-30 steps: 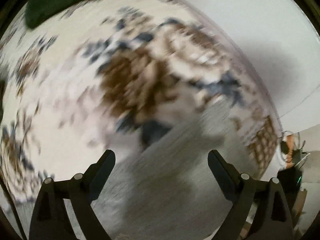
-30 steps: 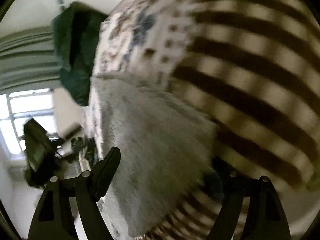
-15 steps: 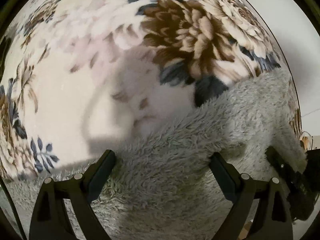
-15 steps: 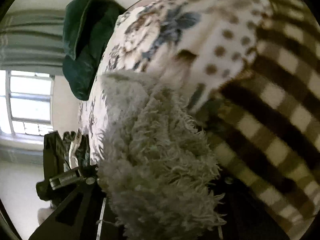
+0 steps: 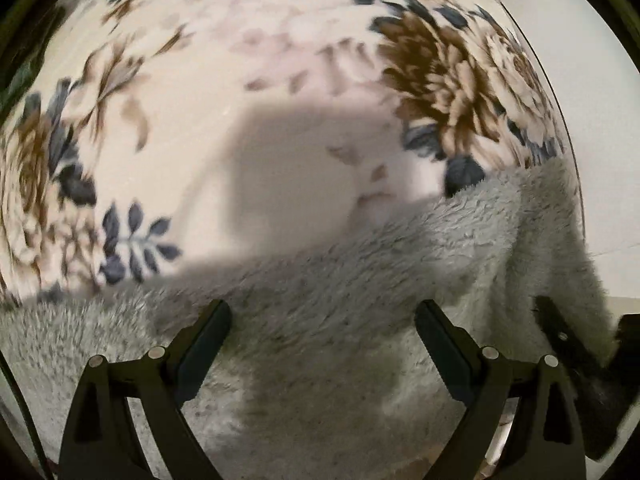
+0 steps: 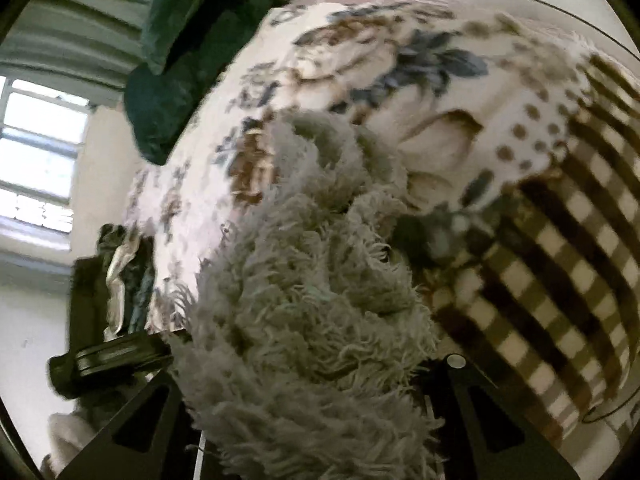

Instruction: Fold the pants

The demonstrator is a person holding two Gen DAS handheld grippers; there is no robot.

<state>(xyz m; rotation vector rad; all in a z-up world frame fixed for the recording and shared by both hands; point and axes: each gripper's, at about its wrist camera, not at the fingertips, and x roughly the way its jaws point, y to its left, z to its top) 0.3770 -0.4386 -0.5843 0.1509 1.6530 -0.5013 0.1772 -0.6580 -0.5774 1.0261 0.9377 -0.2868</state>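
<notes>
The pants (image 5: 360, 280) are grey, fluffy fleece, lying on a floral bedspread (image 5: 240, 80). My left gripper (image 5: 322, 312) hovers just over them, pointing steeply down, jaws open and nothing between the fingers. In the right wrist view a thick bunch of the pants (image 6: 304, 320) fills the space between the jaws of my right gripper (image 6: 304, 360), which is shut on it; the fleece hides the fingertips. The left wrist view shows the right gripper (image 5: 560, 336) at the far right, holding the pants' edge raised off the bed.
A brown and cream checked blanket (image 6: 560, 280) lies on the bed to the right of the pants. A dark green pillow (image 6: 180, 40) sits at the bed's far end. A window (image 6: 36, 160) and dark clutter (image 6: 120, 280) are off the bed's left side.
The right gripper went from open to shut on the pants and lifted the bunch. The left gripper moved down and across the bed until the pants lay under its fingers.
</notes>
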